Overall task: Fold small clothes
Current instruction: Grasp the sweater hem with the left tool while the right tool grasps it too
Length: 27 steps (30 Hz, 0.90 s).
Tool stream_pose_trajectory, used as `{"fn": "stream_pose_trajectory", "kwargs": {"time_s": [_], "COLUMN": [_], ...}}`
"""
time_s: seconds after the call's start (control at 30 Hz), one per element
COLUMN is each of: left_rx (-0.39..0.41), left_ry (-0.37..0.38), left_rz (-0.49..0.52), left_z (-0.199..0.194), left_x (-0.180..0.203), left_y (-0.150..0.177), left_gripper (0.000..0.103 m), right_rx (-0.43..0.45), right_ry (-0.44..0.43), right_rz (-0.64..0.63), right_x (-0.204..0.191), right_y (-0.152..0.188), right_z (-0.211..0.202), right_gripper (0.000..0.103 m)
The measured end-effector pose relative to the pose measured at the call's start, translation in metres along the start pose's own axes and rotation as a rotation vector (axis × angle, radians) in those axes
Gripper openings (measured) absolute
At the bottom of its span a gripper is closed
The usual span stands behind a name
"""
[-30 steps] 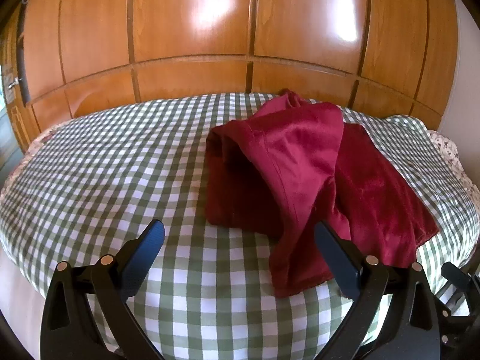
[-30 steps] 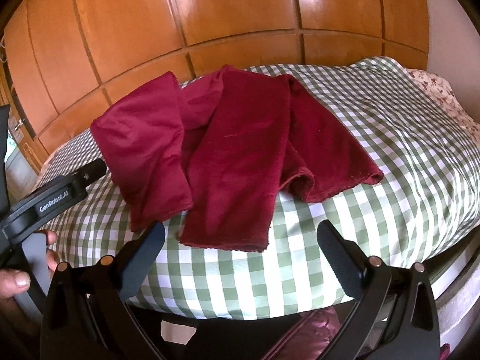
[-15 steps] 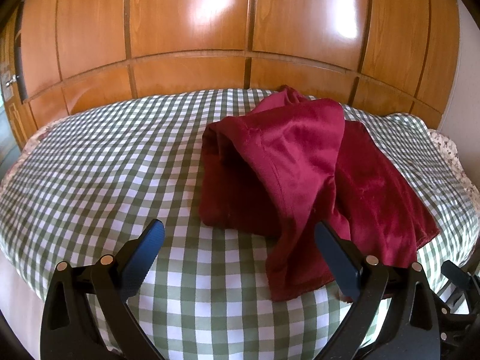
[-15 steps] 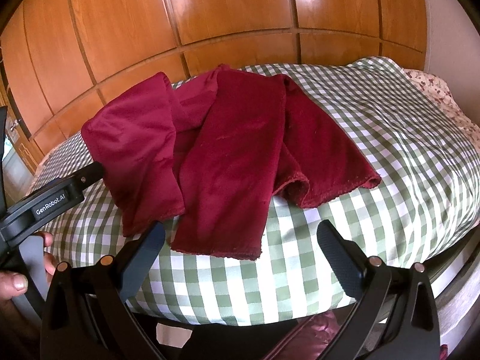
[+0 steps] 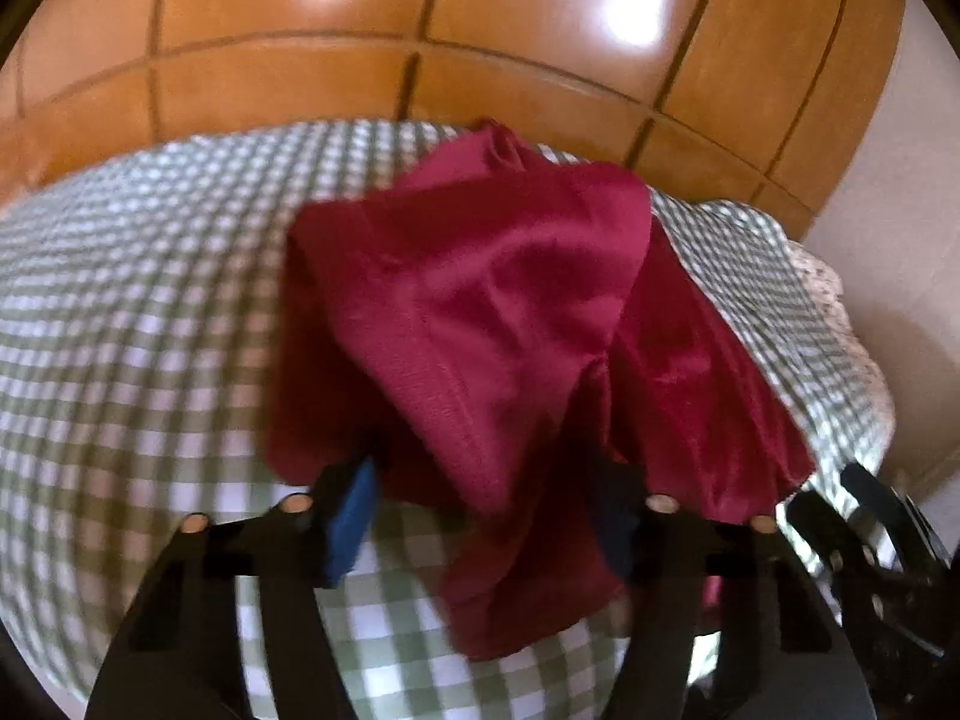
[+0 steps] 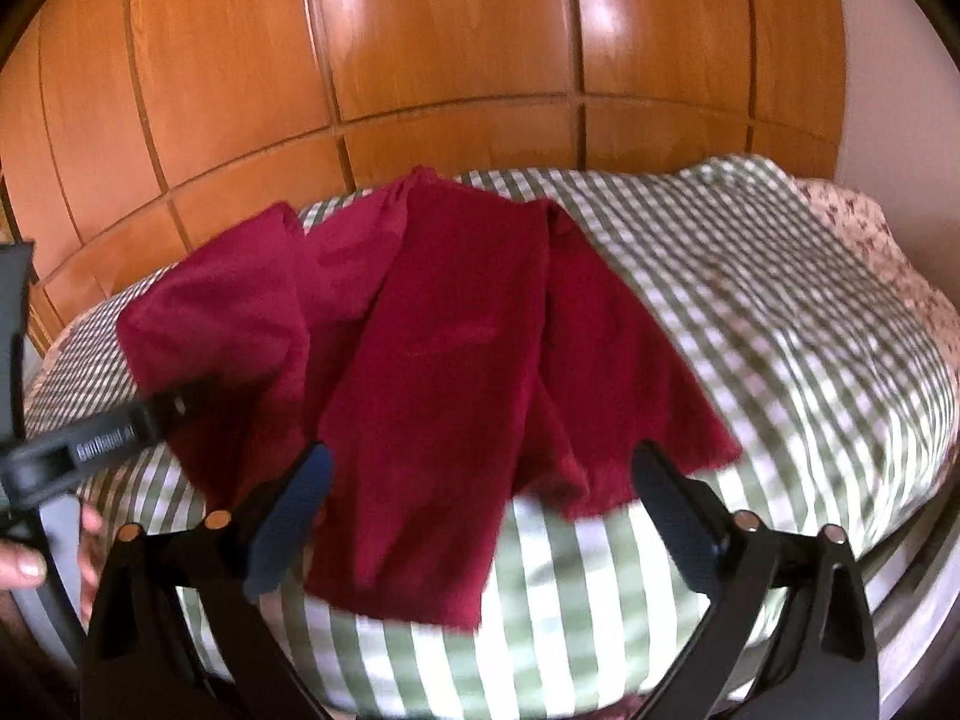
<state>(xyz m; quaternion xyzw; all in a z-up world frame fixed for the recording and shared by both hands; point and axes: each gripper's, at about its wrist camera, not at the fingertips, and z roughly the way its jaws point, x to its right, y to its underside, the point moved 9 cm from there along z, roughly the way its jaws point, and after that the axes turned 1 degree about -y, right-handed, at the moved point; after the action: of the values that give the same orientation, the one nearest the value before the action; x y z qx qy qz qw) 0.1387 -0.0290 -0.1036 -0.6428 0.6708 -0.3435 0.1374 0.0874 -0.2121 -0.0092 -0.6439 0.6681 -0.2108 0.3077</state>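
While the left hand-held gripper stands with its jaws partly apart around a hanging fold of the dark red garment, whether the pads actually pinch the cloth cannot be told; motion blur hides the contact. At 12 o'clock from it the garment lies bunched in loose overlapping layers on the checked bed cover, nearer the bed's front edge than the wooden headboard panels. The right hand-held gripper is wide open and holds nothing, its fingers either side of the garment's near hems at 12 o'clock. In its view the left tool reaches in from 9 o'clock, over the garment's left side.

The likeliest fault, I judge, is a grip on several layers at once, or on one layer only, so that a pull drags the whole heap instead of spreading it. The near hem hangs towards the bed edge, so a careless tug could slide the cloth off. With both tools close together, they could also knock each other.
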Motion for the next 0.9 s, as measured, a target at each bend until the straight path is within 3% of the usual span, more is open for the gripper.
{"fn": "stream_pose_trajectory", "kwargs": {"time_s": [0.03,0.1,0.17,0.27,0.4,0.43,0.47,0.5,0.53,0.57,0.73,0.8,0.9], "left_rx": [-0.003,-0.020,-0.021,0.036,0.118,0.142,0.158,0.174,0.190,0.214,0.315,0.333,0.335], "left_ry": [0.020,0.060,0.103,0.191,0.248,0.253,0.253,0.244,0.230,0.206,0.076,0.031,-0.068], "left_rz": [0.003,0.015,-0.014,-0.068,-0.168,-0.199,-0.225,-0.246,-0.266,-0.295,-0.439,-0.484,-0.518], "left_z": [0.003,0.010,0.009,-0.011,-0.043,-0.049,-0.056,-0.059,-0.065,-0.073,-0.098,-0.105,-0.105], "left_x": [0.002,0.005,0.003,-0.005,-0.036,-0.046,-0.056,-0.067,-0.078,-0.094,-0.185,-0.214,-0.252], "left_y": [0.000,-0.001,-0.006,-0.023,-0.054,-0.063,-0.072,-0.080,-0.087,-0.095,-0.133,-0.143,-0.160], "left_gripper": [0.049,0.014,0.005,0.004,0.004,0.004,0.004,0.004,0.004,0.004,0.004,0.004,0.004], "right_rx": [-0.004,-0.032,-0.049,-0.079,-0.132,-0.156,-0.199,-0.229,-0.225,-0.218,-0.136,-0.083,-0.012], "right_ry": [-0.003,-0.022,-0.025,-0.034,-0.064,-0.062,-0.068,-0.065,-0.060,-0.072,-0.144,-0.101,0.065], "right_rz": [-0.022,-0.061,-0.091,-0.124,-0.212,-0.239,-0.263,-0.278,-0.290,-0.289,-0.154,-0.139,-0.145], "right_x": [-0.005,-0.015,-0.021,-0.030,-0.056,-0.061,-0.065,-0.067,-0.066,-0.065,-0.030,-0.005,0.051], "right_y": [-0.004,-0.008,-0.011,-0.015,-0.011,-0.007,0.000,0.006,0.006,0.003,-0.049,-0.076,-0.123], "right_z": [0.007,0.024,0.038,0.059,0.086,0.094,0.103,0.109,0.109,0.105,0.067,0.057,0.059], "right_gripper": [0.090,0.074,0.065,0.060,0.057,0.053,0.026,0.015,0.013,0.004,0.004,0.004,0.003]}}
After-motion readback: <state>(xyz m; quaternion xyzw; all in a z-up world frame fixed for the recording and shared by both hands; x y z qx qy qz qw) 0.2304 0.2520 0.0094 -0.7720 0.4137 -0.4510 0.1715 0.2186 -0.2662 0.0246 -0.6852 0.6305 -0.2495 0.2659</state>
